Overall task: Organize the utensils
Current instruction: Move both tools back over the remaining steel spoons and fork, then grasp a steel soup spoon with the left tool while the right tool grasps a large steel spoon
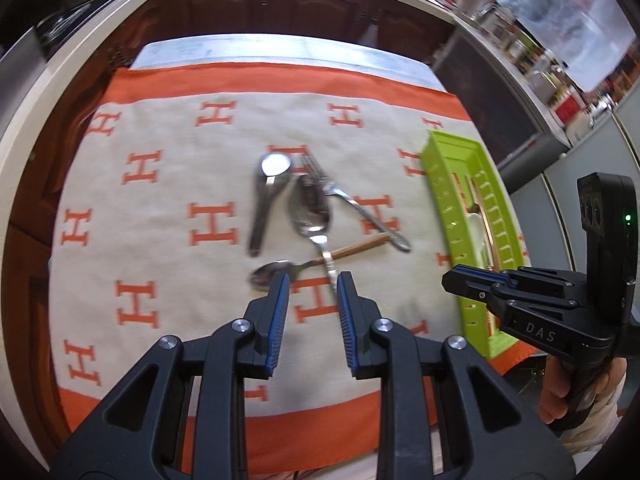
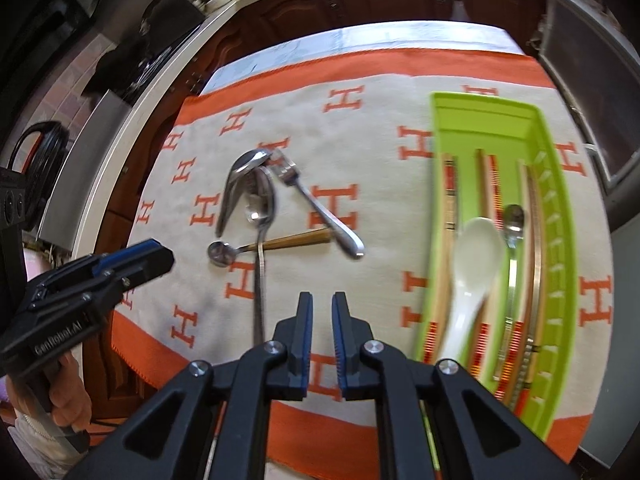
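Observation:
A pile of utensils lies mid-cloth: a short steel soup spoon (image 1: 266,196), a large steel spoon (image 1: 312,212), a fork (image 1: 352,200) and a small wooden-handled spoon (image 1: 288,272). The same pile shows in the right wrist view, with the large spoon (image 2: 262,216) and fork (image 2: 320,208). A green utensil tray (image 2: 560,216) at the right holds a white ceramic spoon (image 2: 472,272) and a small steel spoon (image 2: 514,224). My left gripper (image 1: 313,280) is open over the large spoon's handle. My right gripper (image 2: 322,300) is slightly open and empty beside the tray.
A beige cloth with orange H marks and orange border (image 1: 168,216) covers the table. Dark wooden cabinets (image 1: 280,8) and a pale counter edge stand behind. A cluttered counter (image 1: 540,52) runs along the right.

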`<state>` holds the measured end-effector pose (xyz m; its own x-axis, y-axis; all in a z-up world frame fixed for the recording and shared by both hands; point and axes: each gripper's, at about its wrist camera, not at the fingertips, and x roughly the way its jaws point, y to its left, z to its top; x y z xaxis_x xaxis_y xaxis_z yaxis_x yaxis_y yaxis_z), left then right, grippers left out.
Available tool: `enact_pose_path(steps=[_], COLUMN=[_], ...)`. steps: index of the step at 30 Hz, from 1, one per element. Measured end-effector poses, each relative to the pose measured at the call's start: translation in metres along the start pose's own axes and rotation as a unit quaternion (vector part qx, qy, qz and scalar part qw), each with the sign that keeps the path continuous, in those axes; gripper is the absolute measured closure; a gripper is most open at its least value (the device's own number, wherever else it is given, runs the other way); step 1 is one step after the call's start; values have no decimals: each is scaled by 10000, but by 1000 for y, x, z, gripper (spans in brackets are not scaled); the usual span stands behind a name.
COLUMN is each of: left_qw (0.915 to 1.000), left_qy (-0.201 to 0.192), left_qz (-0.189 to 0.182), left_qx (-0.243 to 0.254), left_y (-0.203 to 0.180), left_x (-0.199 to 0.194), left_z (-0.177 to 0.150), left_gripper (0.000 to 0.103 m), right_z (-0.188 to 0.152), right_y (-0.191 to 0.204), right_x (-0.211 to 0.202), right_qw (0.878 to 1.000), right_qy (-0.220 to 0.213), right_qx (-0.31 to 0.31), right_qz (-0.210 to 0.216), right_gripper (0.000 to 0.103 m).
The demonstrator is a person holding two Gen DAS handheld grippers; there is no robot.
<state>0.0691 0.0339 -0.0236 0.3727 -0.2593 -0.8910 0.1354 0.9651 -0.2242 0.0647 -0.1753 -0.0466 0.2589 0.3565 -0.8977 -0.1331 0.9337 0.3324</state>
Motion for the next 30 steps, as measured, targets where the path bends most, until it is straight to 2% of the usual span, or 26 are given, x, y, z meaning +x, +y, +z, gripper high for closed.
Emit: enact_pose_path(steps=[2,4,6,10,14,19,27,29,30], left_qw=[10000,9999,9999,9998,9998,9996,9995,9995,9995], left_qy=[3,-37,-30,18,46,89,143,193,217], left_qz=[11,40,59,49,64,79,104,87,71], left_qx=[-72,-116,-126,-176,-201,-268,-255,-233,-219], left_y=[12,23,27,37,45,56,65,64,62], left_x=[-2,-4,-3,2,9,19,38,46,51], left_z=[0,-1,-1,0,3,9,27,34,36], left_gripper=[63,56,55,55,55,55,55,55,55], right_z=[3,7,11,18,24,31,31,30,30], right_y=[8,17,25,35,42,48,76,77,75], right_x=[7,17,27,52,79,105,111,112,112], right_qw=[10000,9997,9994,9985,9967,9952,9928,9915,9920], right_qy=[80,186,285,512,785,966,669,606,586], right_qx=[-41,-101,-144,-168,-138,-137,-830,-945,-917], right_qz=[36,80,113,119,157,-28,-549,-657,-639], right_gripper=[93,93,92,82,82,82,82,93,93])
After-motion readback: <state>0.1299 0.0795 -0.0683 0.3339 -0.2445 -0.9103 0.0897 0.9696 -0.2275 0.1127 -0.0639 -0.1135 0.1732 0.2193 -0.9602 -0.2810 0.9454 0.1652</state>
